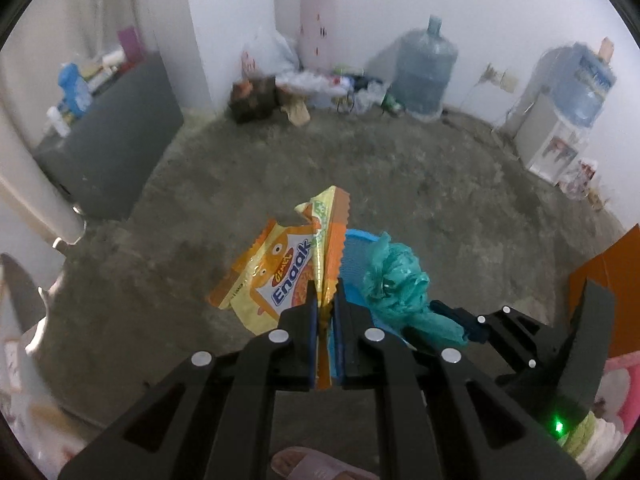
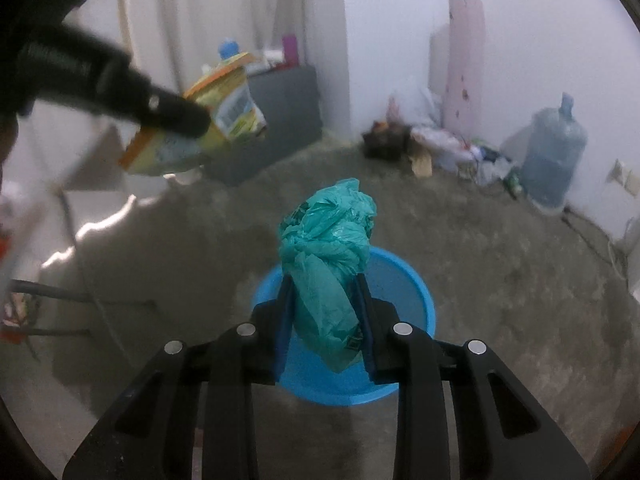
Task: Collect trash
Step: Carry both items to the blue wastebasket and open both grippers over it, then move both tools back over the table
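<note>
My left gripper (image 1: 325, 300) is shut on an orange and yellow snack wrapper (image 1: 280, 272), which sticks up between the blue pads. The same wrapper (image 2: 224, 116) shows at the upper left of the right wrist view, pinched by the left gripper (image 2: 176, 116). My right gripper (image 2: 323, 292) is shut on a crumpled teal plastic bag (image 2: 328, 248), held over a round blue bin (image 2: 416, 292) that stands on the floor. In the left wrist view the teal bag (image 1: 394, 284) and the right gripper (image 1: 460, 320) sit just right of the wrapper, with the blue bin (image 1: 358, 240) behind them.
The concrete floor (image 1: 360, 168) stretches to a white wall. A pile of bags and rubbish (image 1: 304, 84) and a large water bottle (image 1: 424, 68) stand at the far wall, a water dispenser (image 1: 560, 120) at the right, and a dark grey cabinet (image 1: 108, 140) at the left. A sandal (image 1: 308, 464) shows below.
</note>
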A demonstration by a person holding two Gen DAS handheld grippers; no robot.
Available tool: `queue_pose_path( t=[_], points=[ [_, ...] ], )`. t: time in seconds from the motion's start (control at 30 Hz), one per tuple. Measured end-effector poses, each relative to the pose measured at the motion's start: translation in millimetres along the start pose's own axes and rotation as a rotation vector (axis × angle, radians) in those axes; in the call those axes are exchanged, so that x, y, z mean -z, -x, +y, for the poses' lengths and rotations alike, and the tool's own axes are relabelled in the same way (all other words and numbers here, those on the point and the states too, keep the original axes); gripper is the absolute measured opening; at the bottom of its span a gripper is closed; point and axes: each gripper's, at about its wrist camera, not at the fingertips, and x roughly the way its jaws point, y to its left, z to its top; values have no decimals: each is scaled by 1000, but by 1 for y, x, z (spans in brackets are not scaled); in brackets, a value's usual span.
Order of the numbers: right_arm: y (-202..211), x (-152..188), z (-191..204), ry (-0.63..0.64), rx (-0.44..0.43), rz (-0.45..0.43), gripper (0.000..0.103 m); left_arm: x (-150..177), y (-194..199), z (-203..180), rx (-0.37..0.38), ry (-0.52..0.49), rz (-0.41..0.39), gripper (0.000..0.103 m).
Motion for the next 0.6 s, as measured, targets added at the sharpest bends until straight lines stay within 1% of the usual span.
queue_pose_path(
  t=[0.03, 0.07, 0.1, 0.13, 0.17, 0.2, 0.3, 0.33, 0.47, 0.6],
  points=[
    [-12, 3, -5, -9, 3, 6, 32, -4, -19, -1, -8, -26, 23, 10],
    [-20, 5, -9, -13, -1, 17, 39, -8, -29, -6, -14, -38, 30, 11],
    [-26, 5, -12, -21, -1, 30, 51, -9, -43, -7, -22, -53, 44, 18],
    [-34, 7, -17, -33, 5, 46, 57, -8, -49, -9, -28, -55, 56, 27],
    [-37, 5, -23, -48, 2, 53, 61, -8, -58, -9, -37, -46, 71, 32],
    [-38, 5, -28, -63, 3, 58, 61, -7, -63, -8, -33, -29, 75, 38],
    [-31, 5, -42, -120, -1, 42, 61, -9, -64, -7, -13, 16, 58, 45],
    [-22, 4, -43, -134, -4, 32, 62, -8, -62, -8, -5, 22, 53, 47],
    [-7, 3, -39, -130, 2, 8, 62, -7, -44, -15, -9, -2, 5, 49],
    [19, -2, -33, -138, -3, -28, 63, -5, -14, -16, 0, -11, -49, 49]
  ],
)
